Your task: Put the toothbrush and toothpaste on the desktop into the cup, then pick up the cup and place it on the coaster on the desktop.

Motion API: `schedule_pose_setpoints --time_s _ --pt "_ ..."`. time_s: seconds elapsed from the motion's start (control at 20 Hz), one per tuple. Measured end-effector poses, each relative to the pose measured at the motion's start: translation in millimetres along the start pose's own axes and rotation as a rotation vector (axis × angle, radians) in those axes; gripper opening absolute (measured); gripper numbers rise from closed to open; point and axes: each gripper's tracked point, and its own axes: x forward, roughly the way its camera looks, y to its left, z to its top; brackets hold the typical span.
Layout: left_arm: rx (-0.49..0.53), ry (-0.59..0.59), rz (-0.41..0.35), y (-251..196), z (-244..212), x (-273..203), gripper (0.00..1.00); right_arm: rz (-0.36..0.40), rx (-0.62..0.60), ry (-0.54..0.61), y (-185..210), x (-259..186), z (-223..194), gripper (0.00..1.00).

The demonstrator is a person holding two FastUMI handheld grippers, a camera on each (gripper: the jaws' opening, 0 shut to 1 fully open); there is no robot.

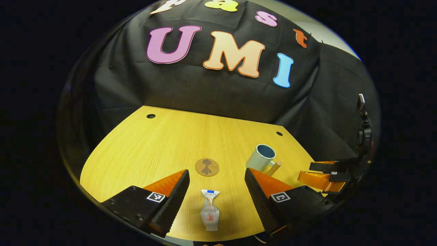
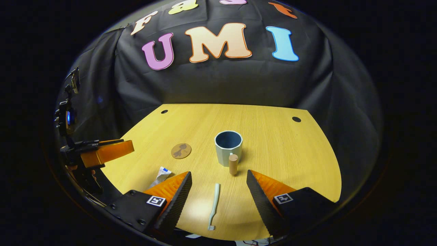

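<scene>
While both grippers hover with jaws spread and empty, the left gripper [image 1: 216, 186] frames the toothpaste tube [image 1: 209, 214] below the coaster [image 1: 207, 167]; the right gripper [image 2: 218, 188] frames the toothbrush [image 2: 214, 206] before the cup [image 2: 228, 147] on the wooden desktop [image 2: 280, 153].

A light wooden tabletop [image 2: 280, 153] spreads ahead of the gripper, with two small dark round holes [image 2: 296, 119] near its far edge. Behind it, a black cloth wall [image 2: 218, 82] hangs in folds.
</scene>
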Motion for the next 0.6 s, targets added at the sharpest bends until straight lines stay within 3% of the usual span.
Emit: schedule_pose_setpoints --time_s 0.35,0.6 --pt "-0.004 0.066 0.012 12.4 -20.7 -2.8 0.96 0.008 -0.022 0.071 3.4 6.5 -11.1 0.99" --pt "-0.027 0.106 0.047 31.0 -35.1 -6.8 0.96 0.027 -0.028 0.232 8.9 22.1 -35.8 0.96"
